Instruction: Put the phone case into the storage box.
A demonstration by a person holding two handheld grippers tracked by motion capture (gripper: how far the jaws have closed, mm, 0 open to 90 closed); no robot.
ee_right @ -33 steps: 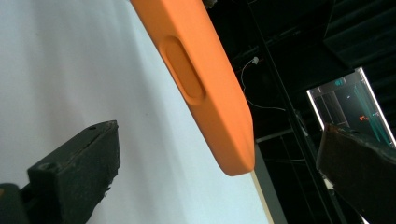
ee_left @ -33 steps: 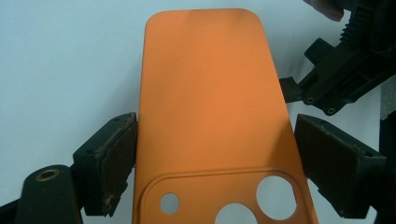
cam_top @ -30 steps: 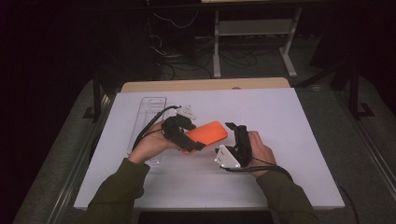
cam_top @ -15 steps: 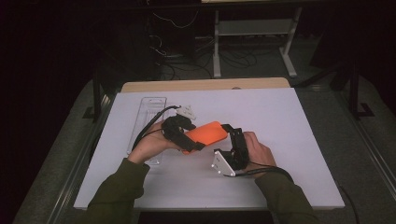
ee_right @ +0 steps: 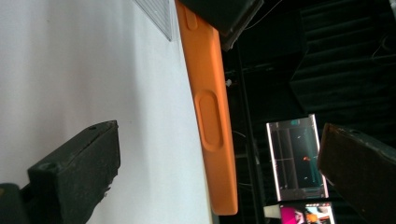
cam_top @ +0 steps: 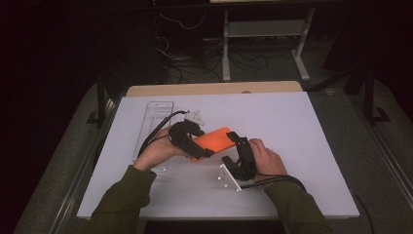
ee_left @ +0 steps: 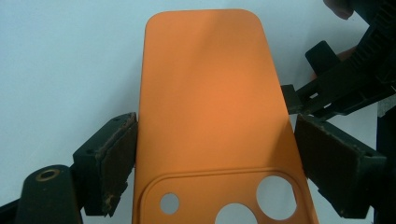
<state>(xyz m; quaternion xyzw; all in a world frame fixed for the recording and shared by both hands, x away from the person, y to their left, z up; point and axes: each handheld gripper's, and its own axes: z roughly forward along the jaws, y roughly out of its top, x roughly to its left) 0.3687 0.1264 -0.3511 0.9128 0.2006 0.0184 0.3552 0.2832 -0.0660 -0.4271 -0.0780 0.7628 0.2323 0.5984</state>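
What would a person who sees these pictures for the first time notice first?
The bright orange phone case stands out at the middle of the white table, held at its camera-hole end by the left gripper, whose fingers press its two long edges. The right gripper sits at the case's other end with its fingers open, one on each side of the case's edge.
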